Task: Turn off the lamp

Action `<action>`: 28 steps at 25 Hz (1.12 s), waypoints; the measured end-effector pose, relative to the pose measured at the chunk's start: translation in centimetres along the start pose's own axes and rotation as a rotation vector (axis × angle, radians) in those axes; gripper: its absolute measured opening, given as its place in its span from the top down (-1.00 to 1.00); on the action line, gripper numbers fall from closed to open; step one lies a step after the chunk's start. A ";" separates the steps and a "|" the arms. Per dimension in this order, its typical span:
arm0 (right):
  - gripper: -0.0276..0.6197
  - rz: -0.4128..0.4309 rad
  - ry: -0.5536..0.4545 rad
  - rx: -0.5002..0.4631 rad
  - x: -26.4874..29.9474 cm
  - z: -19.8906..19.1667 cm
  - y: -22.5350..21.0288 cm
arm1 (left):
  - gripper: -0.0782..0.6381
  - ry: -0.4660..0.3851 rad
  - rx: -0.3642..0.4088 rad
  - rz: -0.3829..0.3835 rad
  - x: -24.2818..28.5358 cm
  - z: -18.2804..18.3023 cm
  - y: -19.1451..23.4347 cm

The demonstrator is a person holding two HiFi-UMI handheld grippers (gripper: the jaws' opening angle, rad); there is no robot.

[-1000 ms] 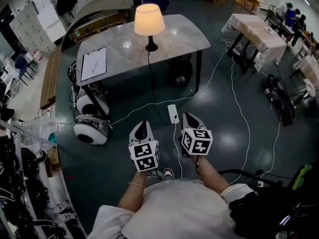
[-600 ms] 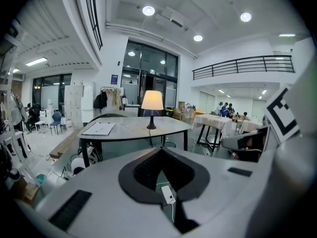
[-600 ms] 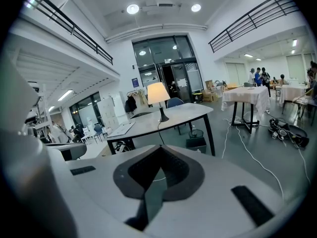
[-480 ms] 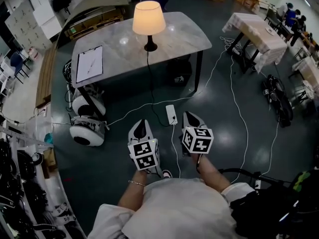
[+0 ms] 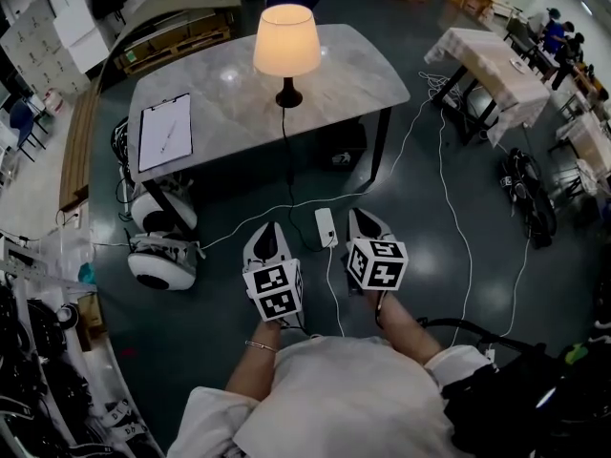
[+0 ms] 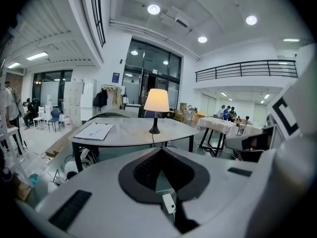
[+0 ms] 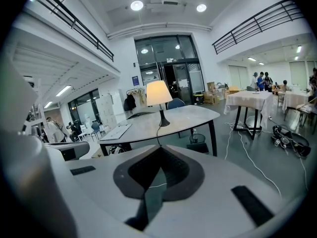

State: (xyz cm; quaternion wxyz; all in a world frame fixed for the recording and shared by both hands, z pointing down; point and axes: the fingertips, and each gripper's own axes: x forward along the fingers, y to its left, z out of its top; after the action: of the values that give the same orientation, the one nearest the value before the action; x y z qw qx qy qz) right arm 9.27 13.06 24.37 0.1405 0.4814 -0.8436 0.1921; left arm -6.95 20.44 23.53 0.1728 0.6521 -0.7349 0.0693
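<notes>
The lamp [image 5: 286,41] is lit, with a cream shade and a dark base, on the grey marble table [image 5: 220,93]. It also shows in the left gripper view [image 6: 156,100] and the right gripper view [image 7: 158,93], straight ahead and some way off. Its black cord [image 5: 284,151] hangs over the table edge down to a white power strip [image 5: 326,227] on the floor. My left gripper [image 5: 266,232] and right gripper [image 5: 364,219] are held side by side over the floor, short of the table. Both point toward the lamp, jaws together, with nothing in them.
A clipboard [image 5: 165,132] lies on the table's left end. A white wheeled machine [image 5: 158,256] sits on the floor by the table's left leg. White cables [image 5: 449,179] run across the dark floor. More tables [image 5: 487,60] and black bags [image 5: 525,194] stand to the right.
Both grippers and the head have come nearer to the table; the lamp and table look larger and closer. The jaws have stayed together.
</notes>
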 end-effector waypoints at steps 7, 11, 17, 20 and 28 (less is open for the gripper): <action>0.92 -0.025 -0.008 0.016 4.1 2.6 0.2 | 0.80 -0.004 0.018 -0.027 4.4 3.0 2.0; 0.92 -0.042 -0.018 0.028 6.7 4.4 0.4 | 0.80 -0.008 0.032 -0.046 7.2 5.0 3.2; 0.92 -0.074 -0.028 0.048 10.8 6.0 0.4 | 0.80 -0.004 0.057 -0.085 11.6 6.7 4.8; 0.92 -0.090 -0.029 0.058 12.8 7.0 0.2 | 0.80 -0.002 0.066 -0.105 13.9 7.7 5.4; 0.92 -0.122 -0.008 0.077 16.6 7.4 0.6 | 0.80 0.033 0.072 -0.138 18.2 8.1 7.7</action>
State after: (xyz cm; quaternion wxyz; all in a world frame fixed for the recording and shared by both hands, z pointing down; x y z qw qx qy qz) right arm 0.09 -2.64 24.69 0.1299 0.5375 -0.8053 0.2139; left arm -17.48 1.88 23.24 0.1656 0.7056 -0.6825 0.0944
